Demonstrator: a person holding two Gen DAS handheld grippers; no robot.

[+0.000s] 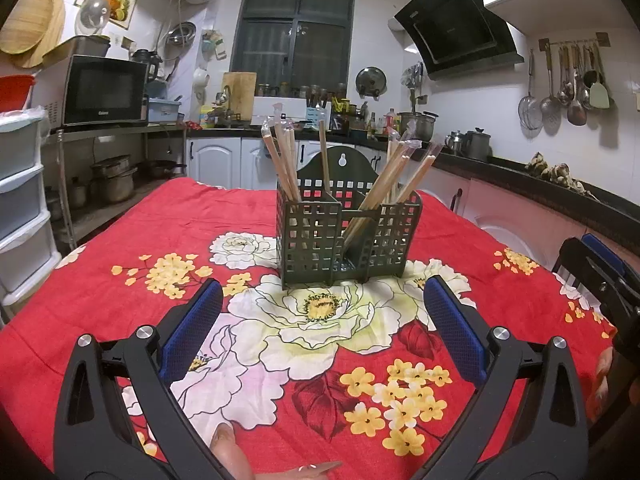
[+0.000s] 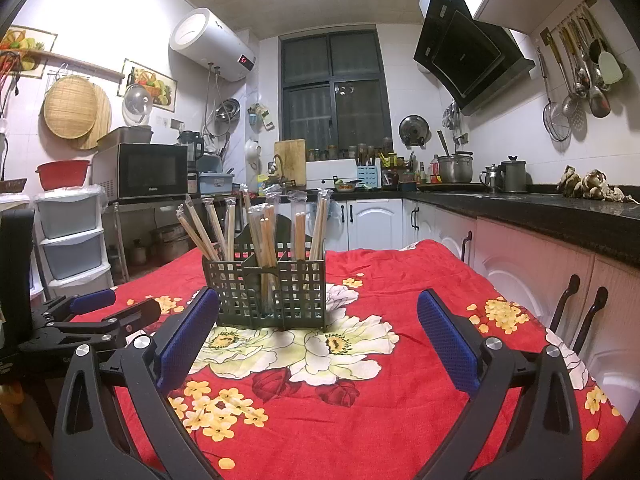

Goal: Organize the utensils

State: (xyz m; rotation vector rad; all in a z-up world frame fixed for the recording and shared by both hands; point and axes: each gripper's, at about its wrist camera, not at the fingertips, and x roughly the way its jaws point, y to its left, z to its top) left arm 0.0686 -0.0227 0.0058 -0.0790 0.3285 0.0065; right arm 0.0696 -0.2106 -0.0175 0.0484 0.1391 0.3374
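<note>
A dark green slotted utensil caddy (image 1: 348,236) (image 2: 272,292) stands upright on the red floral tablecloth (image 1: 120,320) (image 2: 380,380). Several wrapped wooden chopsticks (image 1: 288,164) (image 2: 224,232) lean in its left and right compartments. My left gripper (image 1: 323,300) hovers open just in front of the caddy, nothing between its blue pads. My right gripper (image 2: 318,312) is open too, a little nearer than the caddy and to its right. In the right wrist view the left gripper (image 2: 104,312) shows at the left edge. In the left wrist view the right gripper (image 1: 600,276) shows at the right edge.
A kitchen counter (image 2: 540,208) with white cabinets runs along the right and back. A pot (image 2: 454,168) and kettles sit on the counter. A microwave (image 1: 104,90) on a metal rack and plastic drawers (image 1: 20,208) stand at the left. Fingers (image 1: 232,452) show at the bottom.
</note>
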